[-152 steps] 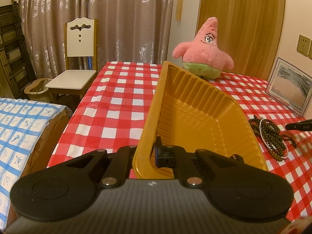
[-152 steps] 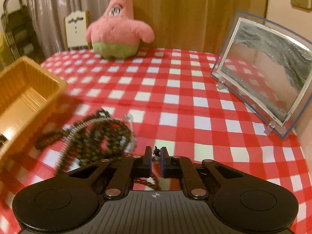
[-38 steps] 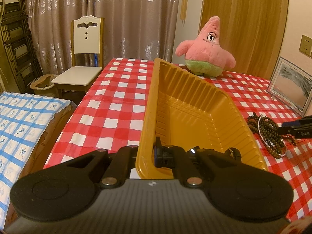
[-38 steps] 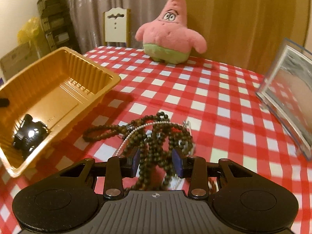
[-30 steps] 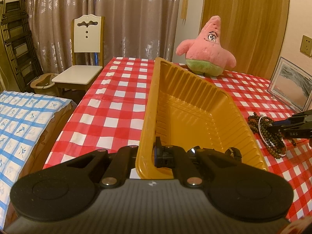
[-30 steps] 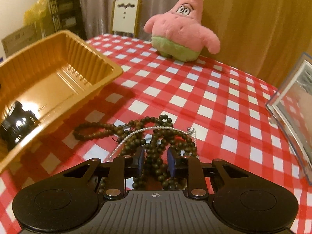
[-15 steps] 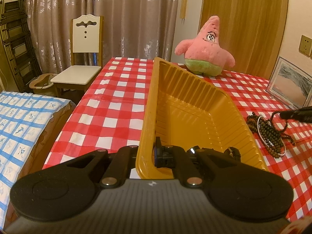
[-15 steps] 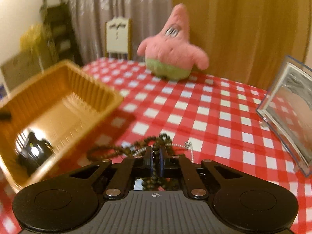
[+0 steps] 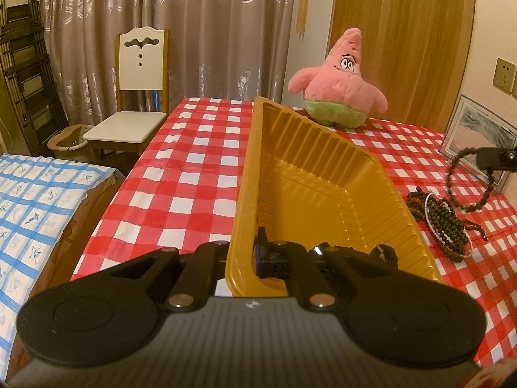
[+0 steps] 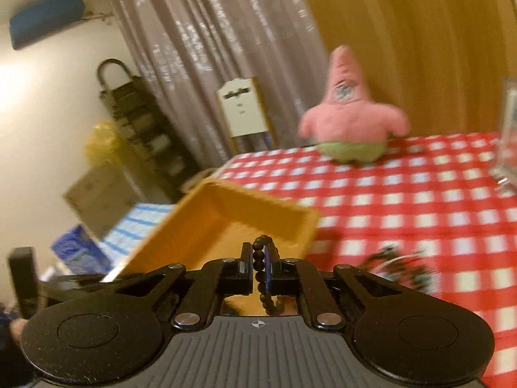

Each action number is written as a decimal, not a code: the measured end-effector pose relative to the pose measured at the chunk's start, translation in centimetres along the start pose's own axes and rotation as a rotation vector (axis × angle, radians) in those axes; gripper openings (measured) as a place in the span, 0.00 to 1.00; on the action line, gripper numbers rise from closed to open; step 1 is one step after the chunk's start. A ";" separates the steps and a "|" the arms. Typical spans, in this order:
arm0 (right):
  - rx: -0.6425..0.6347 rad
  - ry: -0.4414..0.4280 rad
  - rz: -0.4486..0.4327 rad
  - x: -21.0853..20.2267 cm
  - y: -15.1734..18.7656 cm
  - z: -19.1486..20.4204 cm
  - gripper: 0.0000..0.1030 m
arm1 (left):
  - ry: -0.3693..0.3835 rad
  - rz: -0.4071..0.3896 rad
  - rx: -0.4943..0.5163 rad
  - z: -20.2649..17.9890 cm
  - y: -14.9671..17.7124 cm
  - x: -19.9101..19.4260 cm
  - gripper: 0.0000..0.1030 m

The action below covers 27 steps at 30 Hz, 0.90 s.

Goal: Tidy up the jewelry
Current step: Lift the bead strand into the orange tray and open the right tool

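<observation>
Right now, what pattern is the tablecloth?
Red-and-white checked tablecloth, clearest in the left wrist view.

Left gripper: jaws closed on the near wall of the yellow tray, one finger on each side. Right gripper: raised, jaws clamped on a beaded bracelet strand between them.
</observation>
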State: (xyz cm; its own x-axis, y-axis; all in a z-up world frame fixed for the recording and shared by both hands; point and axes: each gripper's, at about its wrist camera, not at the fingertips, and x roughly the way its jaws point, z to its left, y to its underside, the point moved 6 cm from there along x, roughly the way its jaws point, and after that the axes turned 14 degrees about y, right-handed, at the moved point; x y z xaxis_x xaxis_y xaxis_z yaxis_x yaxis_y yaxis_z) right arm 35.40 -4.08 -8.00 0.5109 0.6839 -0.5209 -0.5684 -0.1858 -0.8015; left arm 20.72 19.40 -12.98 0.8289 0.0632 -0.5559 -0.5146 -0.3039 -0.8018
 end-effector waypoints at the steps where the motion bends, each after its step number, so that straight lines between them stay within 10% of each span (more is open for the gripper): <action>1: 0.008 -0.028 0.011 0.4 0.2 1.0 0.06 | 0.000 0.000 -0.001 0.0 0.0 0.0 0.04; 11: 0.075 -0.202 0.148 6.1 2.4 9.2 0.06 | 0.002 0.000 -0.005 0.0 -0.1 0.1 0.04; 19: 0.048 -0.168 0.211 8.8 4.0 11.1 0.08 | 0.007 0.003 -0.005 -0.1 -0.1 0.1 0.04; 23: 0.027 -0.147 0.190 8.2 4.2 10.8 0.35 | 0.007 0.005 -0.004 -0.1 0.0 0.1 0.04; 27: 0.039 -0.120 0.151 6.7 3.9 9.6 0.36 | 0.007 0.005 -0.005 -0.1 0.0 0.2 0.04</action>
State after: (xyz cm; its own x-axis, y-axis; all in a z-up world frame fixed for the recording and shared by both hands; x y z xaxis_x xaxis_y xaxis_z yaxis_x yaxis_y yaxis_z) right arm 30.42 6.56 -11.74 0.3388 0.7299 -0.5936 -0.6583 -0.2669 -0.7039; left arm 20.85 19.29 -13.07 0.8278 0.0546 -0.5583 -0.5178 -0.3088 -0.7979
